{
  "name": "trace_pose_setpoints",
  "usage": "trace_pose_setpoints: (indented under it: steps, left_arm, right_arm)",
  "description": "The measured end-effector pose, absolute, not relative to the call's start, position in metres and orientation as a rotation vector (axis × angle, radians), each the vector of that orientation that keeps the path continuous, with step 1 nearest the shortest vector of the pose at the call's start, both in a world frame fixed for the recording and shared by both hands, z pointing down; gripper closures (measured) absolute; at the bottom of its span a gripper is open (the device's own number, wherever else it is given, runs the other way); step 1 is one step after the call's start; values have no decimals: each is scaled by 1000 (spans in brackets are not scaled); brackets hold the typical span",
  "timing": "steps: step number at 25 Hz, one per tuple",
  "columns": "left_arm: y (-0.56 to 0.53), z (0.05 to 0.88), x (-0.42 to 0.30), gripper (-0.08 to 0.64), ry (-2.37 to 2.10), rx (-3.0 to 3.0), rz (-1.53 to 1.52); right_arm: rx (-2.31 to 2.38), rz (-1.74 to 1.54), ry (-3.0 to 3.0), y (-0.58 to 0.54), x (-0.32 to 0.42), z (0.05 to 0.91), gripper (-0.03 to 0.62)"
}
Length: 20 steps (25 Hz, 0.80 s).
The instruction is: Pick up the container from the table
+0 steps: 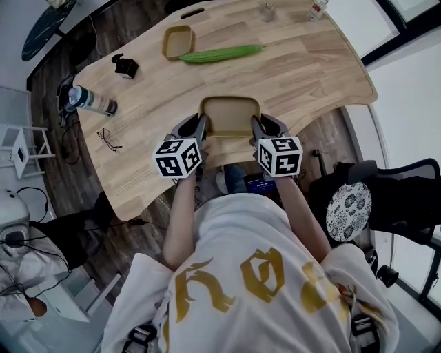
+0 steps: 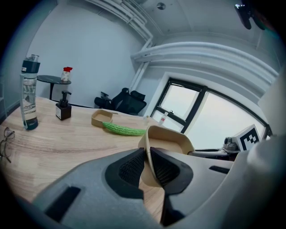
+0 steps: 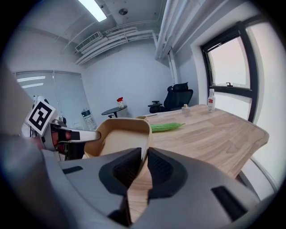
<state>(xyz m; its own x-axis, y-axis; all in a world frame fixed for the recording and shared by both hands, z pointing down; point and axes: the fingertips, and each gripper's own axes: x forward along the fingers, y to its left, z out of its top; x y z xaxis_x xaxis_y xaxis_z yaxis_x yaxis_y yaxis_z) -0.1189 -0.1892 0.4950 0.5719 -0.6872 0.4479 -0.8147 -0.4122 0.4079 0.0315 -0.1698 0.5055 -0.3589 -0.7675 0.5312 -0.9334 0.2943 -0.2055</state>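
A tan, shallow rectangular container [image 1: 229, 114] is held between my two grippers over the near edge of the wooden table [image 1: 303, 76]. My left gripper [image 1: 202, 128] is shut on its left wall. In the left gripper view the pads pinch that thin wall [image 2: 172, 141], the left gripper [image 2: 147, 154] pointing slightly down. My right gripper [image 1: 255, 129] is shut on the right wall. The right gripper view shows the rim [image 3: 118, 138] running between the two pads of the right gripper [image 3: 144, 157]. The container is empty inside.
Farther back on the table lie a smaller tan container [image 1: 177, 41] and a green bitter gourd [image 1: 222, 54]. On the left are a black pump bottle [image 1: 126, 66], a water bottle [image 1: 93, 102] and glasses [image 1: 110, 140]. Two small bottles [image 1: 267, 12] stand at the far edge. An office chair [image 1: 386, 200] is at the right.
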Motion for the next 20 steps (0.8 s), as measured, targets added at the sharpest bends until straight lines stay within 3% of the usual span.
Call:
trace_pose_setpoints:
  steps: [20]
  left_arm:
    - [-181, 498, -111, 522, -1160, 2211, 286]
  right_arm:
    - [1545, 724, -2233, -164, 39, 510, 548]
